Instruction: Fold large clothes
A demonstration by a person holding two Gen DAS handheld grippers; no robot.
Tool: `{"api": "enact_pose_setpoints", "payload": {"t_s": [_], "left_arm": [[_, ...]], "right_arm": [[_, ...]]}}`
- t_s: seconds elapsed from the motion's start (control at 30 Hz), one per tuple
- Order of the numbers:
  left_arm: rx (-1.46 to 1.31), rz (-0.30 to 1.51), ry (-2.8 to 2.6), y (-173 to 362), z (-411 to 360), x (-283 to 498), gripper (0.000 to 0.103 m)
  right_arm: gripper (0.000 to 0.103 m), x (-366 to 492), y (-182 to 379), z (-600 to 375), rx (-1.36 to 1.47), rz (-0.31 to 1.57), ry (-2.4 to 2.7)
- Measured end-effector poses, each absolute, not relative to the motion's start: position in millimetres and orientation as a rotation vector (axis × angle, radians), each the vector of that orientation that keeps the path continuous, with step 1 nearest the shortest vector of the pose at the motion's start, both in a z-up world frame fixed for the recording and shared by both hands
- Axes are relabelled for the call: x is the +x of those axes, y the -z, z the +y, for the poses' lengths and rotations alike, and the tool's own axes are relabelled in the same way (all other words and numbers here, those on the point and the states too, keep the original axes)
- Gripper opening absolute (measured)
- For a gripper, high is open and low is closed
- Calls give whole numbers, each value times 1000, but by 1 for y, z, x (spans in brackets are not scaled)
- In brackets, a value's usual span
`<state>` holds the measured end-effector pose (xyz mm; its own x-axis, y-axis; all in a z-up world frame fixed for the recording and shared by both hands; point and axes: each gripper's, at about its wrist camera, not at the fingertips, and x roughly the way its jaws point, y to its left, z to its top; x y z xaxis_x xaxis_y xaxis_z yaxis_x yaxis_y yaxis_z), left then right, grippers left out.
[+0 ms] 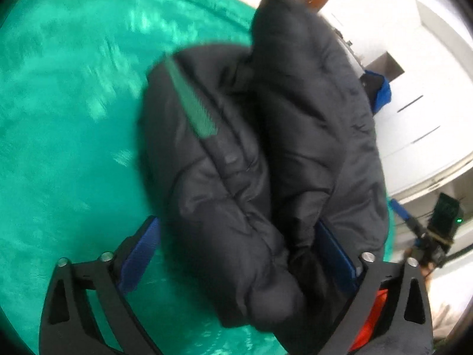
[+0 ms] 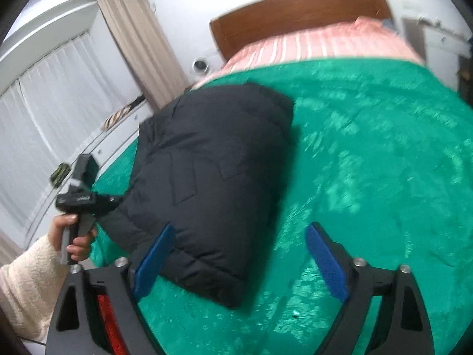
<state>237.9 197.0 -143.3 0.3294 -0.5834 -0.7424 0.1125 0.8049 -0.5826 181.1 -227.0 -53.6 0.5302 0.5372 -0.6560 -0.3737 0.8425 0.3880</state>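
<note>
A bed covered by one green bedspread (image 2: 369, 148) with a shiny woven pattern carries everything here. In the right wrist view, a single wooden headboard (image 2: 295, 9) stands at twelve o'clock against a white wall, and just below it lies a strip of pink striped bedding (image 2: 310, 44). At ten o'clock hangs one beige curtain (image 2: 139, 41), with white vertical blinds (image 2: 44, 94) beside it at nine o'clock. In the left wrist view, white cabinet fronts (image 1: 419, 118) fill the three o'clock side, and something blue (image 1: 382, 91) sits at the bed's far edge; what it is cannot be told.

There is one garment: a black puffer jacket (image 2: 212, 162), folded into a thick bundle and lying on the bedspread near the left edge of the bed, at about nine to ten o'clock of the right wrist view's centre. In the left wrist view a green zipper strip (image 1: 192, 100) runs along its front.

Two grippers show. The left gripper (image 1: 236, 254) has its blue fingers (image 1: 139, 254) spread wide, one on each side of the jacket's near end; the fabric bulges between them, and the left one stands clear of it, so the hold is released. The right gripper (image 2: 242, 260) also has its fingers (image 2: 325, 263) wide apart; the left one sits beside the jacket's near corner, the other over bare bedspread, clasping nothing. One hand (image 2: 74, 236), in a cream fleecy sleeve (image 2: 26, 284), grips the left gripper's handle at eight o'clock.
</note>
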Motion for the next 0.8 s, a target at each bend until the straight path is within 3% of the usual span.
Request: {"api": "enact_pose_setpoints", "payload": {"t_s": [0.17,0.23,0.27,0.4,0.53,0.67,0.8], "left_arm": [[-701,1242,616,190,202,263,103],[-699,1242,640,195,201,269,103],[-683,1247,645,195,200,271,103],[-644,1286,656,197,191,283,103],[-554,1277,568,185,175,278,101],[-423,1130,525,152,150,246,80],[-372,1052,516,119,134,232,73]], "right_arm": [[92,233,91,-215,269,1008,-726],[93,255,106,-211,359,1065,-829],[103,269,118,-208,434,1100,-885],[103,324,171,-187,621,1209,-929],[100,308,135,-143,232,1041,-905],[91,252,91,-118,-97,810,-903],[87,223,58,-122,-154,676,-879]]}}
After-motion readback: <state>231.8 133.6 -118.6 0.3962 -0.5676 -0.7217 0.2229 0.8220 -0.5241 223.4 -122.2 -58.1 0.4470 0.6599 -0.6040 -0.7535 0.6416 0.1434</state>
